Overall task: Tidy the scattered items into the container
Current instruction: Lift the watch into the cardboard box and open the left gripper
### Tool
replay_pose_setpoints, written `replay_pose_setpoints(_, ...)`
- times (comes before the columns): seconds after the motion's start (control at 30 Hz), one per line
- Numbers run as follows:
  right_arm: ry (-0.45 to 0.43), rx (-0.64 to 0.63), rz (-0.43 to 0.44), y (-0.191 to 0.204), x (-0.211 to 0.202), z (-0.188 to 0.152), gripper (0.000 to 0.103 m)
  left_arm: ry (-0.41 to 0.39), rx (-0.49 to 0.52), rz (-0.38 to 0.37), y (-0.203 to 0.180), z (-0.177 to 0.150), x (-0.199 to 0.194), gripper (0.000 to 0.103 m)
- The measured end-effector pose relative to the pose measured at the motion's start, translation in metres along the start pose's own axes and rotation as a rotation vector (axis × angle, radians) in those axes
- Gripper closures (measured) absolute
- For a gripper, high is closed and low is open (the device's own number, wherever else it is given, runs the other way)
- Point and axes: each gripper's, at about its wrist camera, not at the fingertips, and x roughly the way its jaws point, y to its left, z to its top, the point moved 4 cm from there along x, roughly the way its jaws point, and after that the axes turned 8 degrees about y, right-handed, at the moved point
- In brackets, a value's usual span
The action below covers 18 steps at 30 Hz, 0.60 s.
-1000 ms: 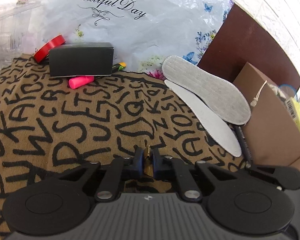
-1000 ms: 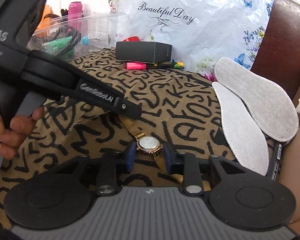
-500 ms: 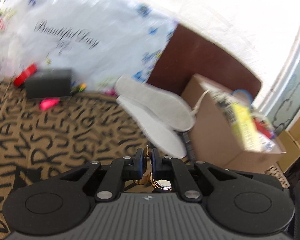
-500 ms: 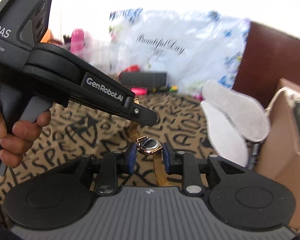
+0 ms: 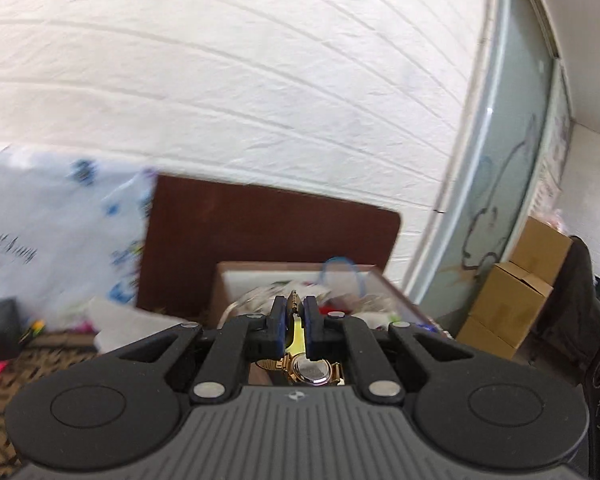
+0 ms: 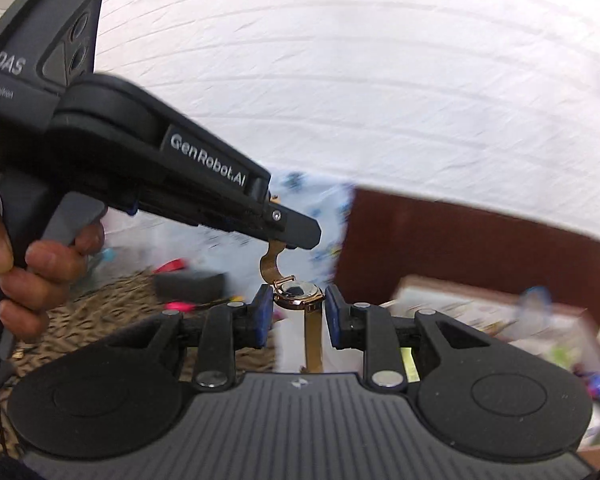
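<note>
A gold wristwatch (image 6: 298, 292) hangs in the air between both grippers. My left gripper (image 5: 294, 307) is shut on the end of its strap; the watch face (image 5: 315, 368) shows below the fingers. In the right wrist view the left gripper (image 6: 296, 236) pinches the strap from above. My right gripper (image 6: 296, 312) has its blue pads on either side of the watch case, seemingly touching it. A cardboard box (image 5: 384, 280) full of items stands ahead, also in the right wrist view (image 6: 500, 300).
A lettered brown cloth (image 6: 100, 312) covers the table. On it lie a black box (image 6: 190, 286), a pink marker (image 6: 176, 305) and a red item (image 6: 172, 266). A floral plastic bag (image 5: 60, 232) and a dark brown board (image 5: 268, 232) stand behind. Stacked cartons (image 5: 516, 292) sit at right.
Both grippers have lifted the watch off the cloth and swung right and up toward the cardboard box. The views now tilt up at the white wall.
</note>
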Motion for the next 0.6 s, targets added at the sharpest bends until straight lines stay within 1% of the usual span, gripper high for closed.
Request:
replay_pose_setpoints(0.13, -0.033, -0.007, -0.072, -0.043, -0.015, 0.004, 0.077, 0.01, 0.022, -0.062, -0.036, 0.016, 0.033, 0.097)
replay_pose_setpoints(0.23, -0.047, -0.032, -0.125, -0.072, -0.023, -0.003, 0.077, 0.028, 0.033, -0.105, -0.058, 0.016, 0.06, 0.097)
replay_pose_setpoints(0.3, -0.048, -0.041, -0.143, -0.091, -0.025, -0.012, 0.077, 0.042, 0.049, -0.121, -0.07, 0.012, 0.078, 0.097)
replay_pose_setpoints(0.4, -0.041, -0.044, -0.148, -0.114, -0.018, -0.029, 0.077, 0.074, 0.05, -0.129, -0.08, 0.003, 0.107, 0.097)
replay_pose_setpoints(0.47, -0.021, -0.041, -0.155, -0.124, -0.008, -0.038, 0.077, 0.101, 0.047, -0.127, -0.081, -0.002, 0.122, 0.097)
replay_pose_setpoints(0.57, -0.017, -0.025, -0.163, -0.136, 0.003, -0.045, 0.079, 0.146, 0.04, -0.129, -0.08, -0.007, 0.135, 0.096)
replay_pose_setpoints(0.6, -0.023, -0.019, -0.171, -0.139, 0.004, -0.045, 0.079, 0.147, 0.042, -0.126, -0.079, -0.008, 0.137, 0.096)
